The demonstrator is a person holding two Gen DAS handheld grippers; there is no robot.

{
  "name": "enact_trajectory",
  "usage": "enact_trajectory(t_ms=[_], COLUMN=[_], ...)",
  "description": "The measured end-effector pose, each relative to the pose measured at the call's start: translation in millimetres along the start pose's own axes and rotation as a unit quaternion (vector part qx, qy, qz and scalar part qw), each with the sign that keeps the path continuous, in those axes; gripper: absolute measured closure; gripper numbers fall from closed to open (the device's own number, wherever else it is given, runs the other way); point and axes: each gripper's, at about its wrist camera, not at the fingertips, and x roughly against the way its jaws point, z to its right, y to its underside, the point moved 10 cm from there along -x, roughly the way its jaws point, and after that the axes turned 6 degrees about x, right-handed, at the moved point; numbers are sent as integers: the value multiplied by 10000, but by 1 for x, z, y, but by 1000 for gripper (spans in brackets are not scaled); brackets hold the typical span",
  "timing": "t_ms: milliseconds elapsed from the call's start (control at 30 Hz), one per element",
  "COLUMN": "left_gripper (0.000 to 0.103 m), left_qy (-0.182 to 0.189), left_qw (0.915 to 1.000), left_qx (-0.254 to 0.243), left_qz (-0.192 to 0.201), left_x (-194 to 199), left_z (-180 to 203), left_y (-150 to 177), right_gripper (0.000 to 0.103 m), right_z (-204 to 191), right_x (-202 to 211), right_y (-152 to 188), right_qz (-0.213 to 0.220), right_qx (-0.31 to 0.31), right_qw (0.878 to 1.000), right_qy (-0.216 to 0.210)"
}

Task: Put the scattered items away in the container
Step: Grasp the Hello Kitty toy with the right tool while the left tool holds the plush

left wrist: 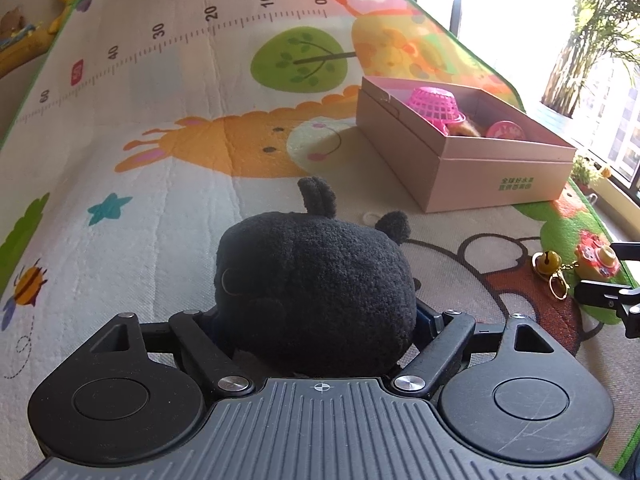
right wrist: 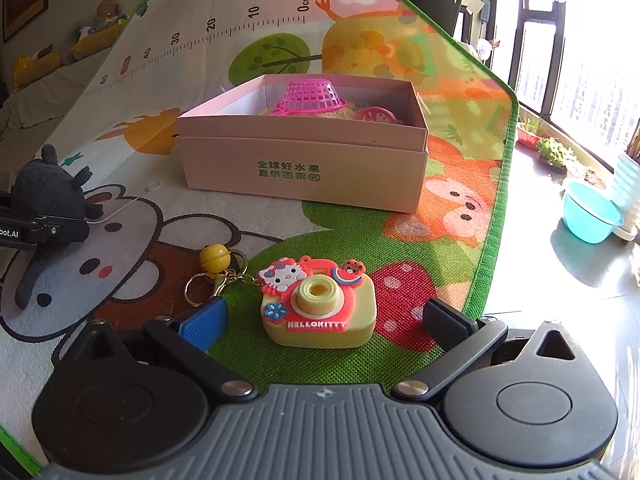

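A black plush toy (left wrist: 316,276) fills the space between the jaws of my left gripper (left wrist: 320,312), which is shut on it and whose pads are mostly hidden by the fur. In the right wrist view the plush (right wrist: 48,192) shows at the left edge, its leg trailing on the mat. My right gripper (right wrist: 324,320) stands open around a yellow-and-red toy camera (right wrist: 320,304), its pads apart from the camera's sides. A yellow bell keychain (right wrist: 215,258) lies attached just left of the camera. The pink cardboard box (right wrist: 304,160) sits beyond, holding a pink basket (right wrist: 310,94) and a pink round lid (right wrist: 374,114).
Everything rests on a colourful play mat (right wrist: 360,240) with a green border. Bare floor lies right of it, with a teal basin (right wrist: 590,212), potted plants and a bright window. Small stuffed toys (right wrist: 106,10) line the far left wall.
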Motion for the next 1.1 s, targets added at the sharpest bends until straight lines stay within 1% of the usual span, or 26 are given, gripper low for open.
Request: enact_trajectory(t_ms=[67,100,167,233,300,367,433,533,567,600,1100], left_gripper=[18,18,18,18,18,18,17,14,13,9,4], left_qy=[36,126,570,1042,1379,1573,1602,1516,1502,1502,1316], left_qw=[10000,9999,9977,9932,9891,9864,9857,9870,9871,9871,9893], left_qx=[24,77,302,397,286,85,-94,-260,-277,-281,-451], left_qz=[-8,-37,-201,-338,-422,-467,-505,-474,-477,-482,-444], left_x=[1,2,6,12,18,22,22,20,20,20,18], left_z=[0,2,10,23,39,54,64,69,70,70,77], left_y=[0,0,2,5,9,14,20,24,24,24,27], right_gripper=[0,0,0,0,0,0,0,0,0,0,0], right_z=[0,0,0,0,0,0,0,0,0,0,0], right_x=[0,0,0,0,0,0,0,0,0,0,1], right_y=[0,0,0,0,0,0,0,0,0,0,0], right_qz=[12,17,21,23,23,24,30,50,57,60,108], right_qx=[-5,-2,3,4,1,2,-4,4,8,4,1], right_qw=[10000,10000,10000,10000,10000,10000,10000,10000,10000,10000,9999], right_qy=[-1,2,2,7,6,7,9,30,31,28,54])
